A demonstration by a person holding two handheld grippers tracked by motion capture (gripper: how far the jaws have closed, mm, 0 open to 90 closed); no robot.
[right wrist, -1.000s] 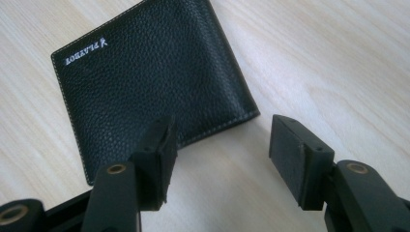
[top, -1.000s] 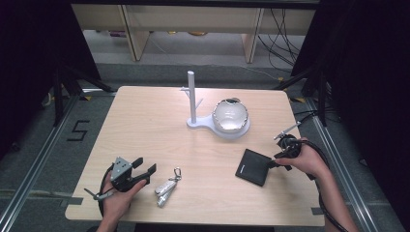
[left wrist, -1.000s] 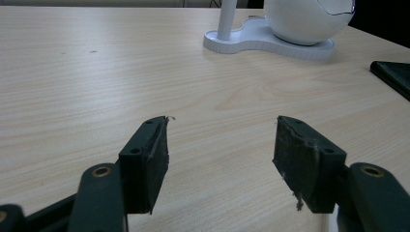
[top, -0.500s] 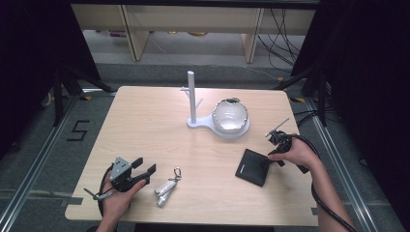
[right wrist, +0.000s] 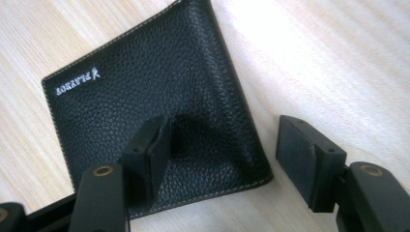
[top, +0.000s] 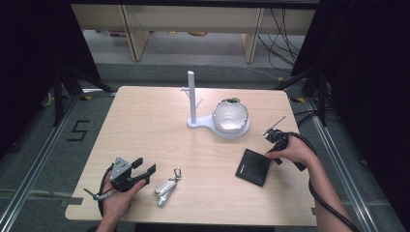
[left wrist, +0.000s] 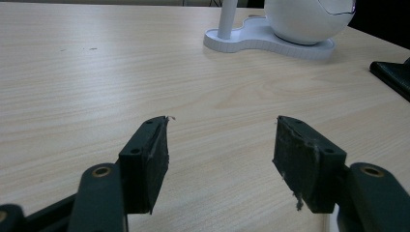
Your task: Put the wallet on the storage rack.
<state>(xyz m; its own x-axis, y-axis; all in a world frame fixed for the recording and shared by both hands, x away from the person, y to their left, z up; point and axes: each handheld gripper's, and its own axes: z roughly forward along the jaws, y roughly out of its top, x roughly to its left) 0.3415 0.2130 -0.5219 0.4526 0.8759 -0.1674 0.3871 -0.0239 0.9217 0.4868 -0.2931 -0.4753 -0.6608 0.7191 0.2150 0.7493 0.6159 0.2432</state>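
Black wallet (top: pixel 253 166) lies flat at the table's (top: pixel 145 125) right front, unmoved since a second ago, right gripper (right wrist: pixel 222 159) has dropped closer over its corner, jaws just opened wide, straddling the edge, gripping nothing.

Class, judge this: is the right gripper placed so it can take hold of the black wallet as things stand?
Probably yes: the right gripper stands open over the black wallet, one jaw above the leather, the other past its edge.

Small white lettering sits near one corner of the black leather wallet (right wrist: pixel 159 96) in the right gripper view — upside down there, too small to read surely. On the floor at nine o'clock from the table (top: pixel 145 125), black tape forms a "5" (top: pixel 78 130) — plain in the high view.
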